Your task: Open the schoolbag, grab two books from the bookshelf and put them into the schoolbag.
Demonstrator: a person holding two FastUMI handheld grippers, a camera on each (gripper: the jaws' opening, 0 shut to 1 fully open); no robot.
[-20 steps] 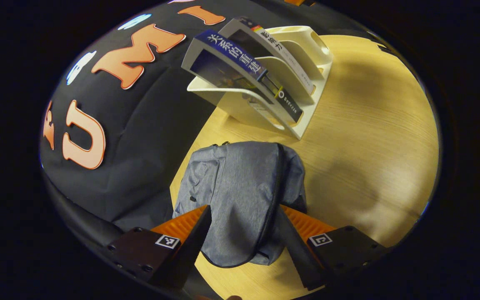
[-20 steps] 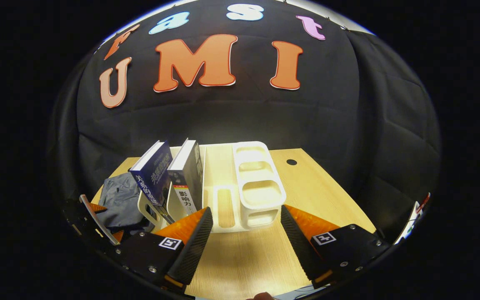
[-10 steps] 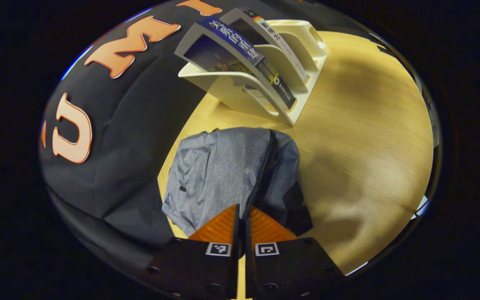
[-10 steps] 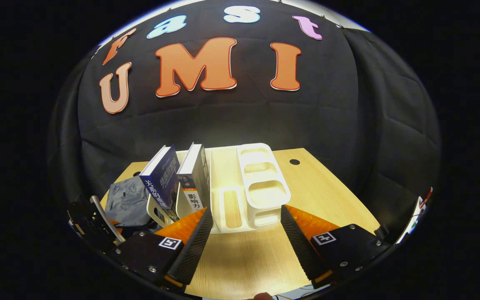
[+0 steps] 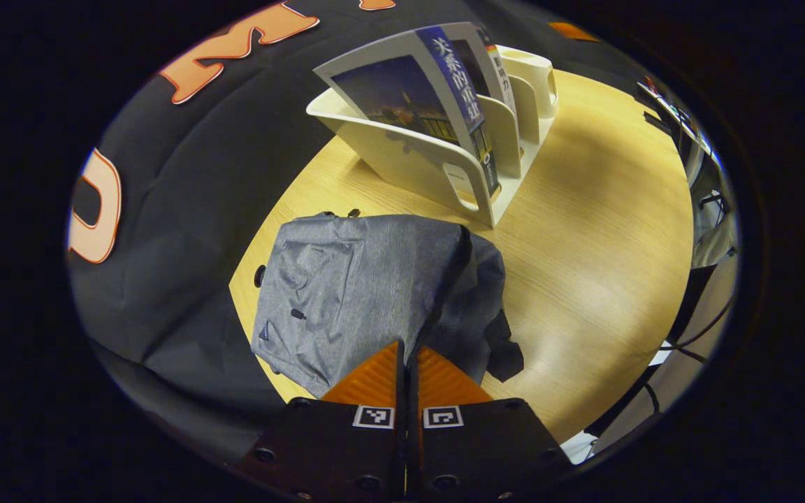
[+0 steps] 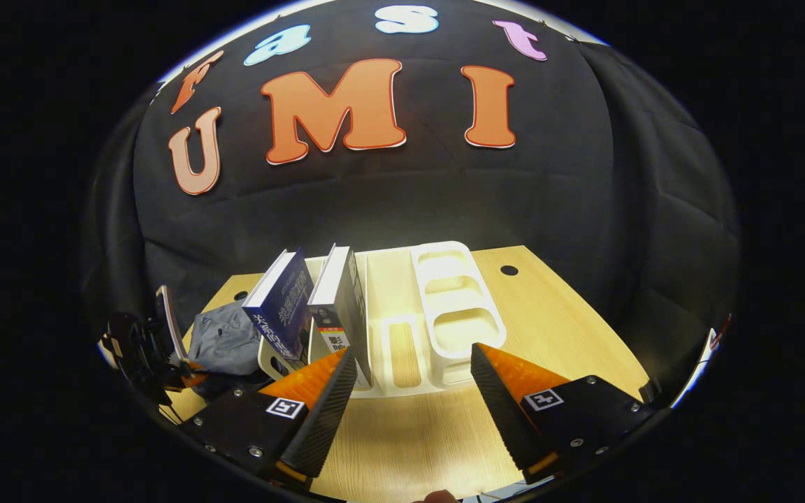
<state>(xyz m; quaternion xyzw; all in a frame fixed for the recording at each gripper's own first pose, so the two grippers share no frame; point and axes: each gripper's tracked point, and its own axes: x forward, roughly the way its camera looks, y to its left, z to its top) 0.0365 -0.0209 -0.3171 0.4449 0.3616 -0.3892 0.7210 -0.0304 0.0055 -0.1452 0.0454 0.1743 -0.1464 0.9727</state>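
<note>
A grey schoolbag (image 5: 353, 279) lies flat on the wooden table (image 5: 605, 230), its dark zipper (image 5: 444, 293) running toward me. At the bag's near end my left gripper (image 5: 407, 349) is shut on the zipper. Behind the bag stands a white bookshelf (image 5: 402, 157) with a blue book (image 5: 402, 91) and a second book (image 5: 497, 56) leaning in it. In the right gripper view my right gripper (image 6: 413, 363) hangs open just before the bookshelf (image 6: 444, 307), with nothing between its fingers. The blue book (image 6: 282, 307) and the grey-covered book (image 6: 339, 300) stand left of centre. The schoolbag (image 6: 224, 339) and left gripper (image 6: 158, 342) are at far left.
A black strap (image 5: 507, 349) sticks out from the bag's right side. The bookshelf's right compartments (image 6: 455, 297) hold nothing. A round cable hole (image 6: 509, 270) sits at the table's back right. Cables (image 5: 696, 328) hang beyond the table's right edge.
My left gripper went from open around the bag's near end to shut on the zipper, then swung so the bag and shelf shifted in its view. The right gripper drifted slightly.
</note>
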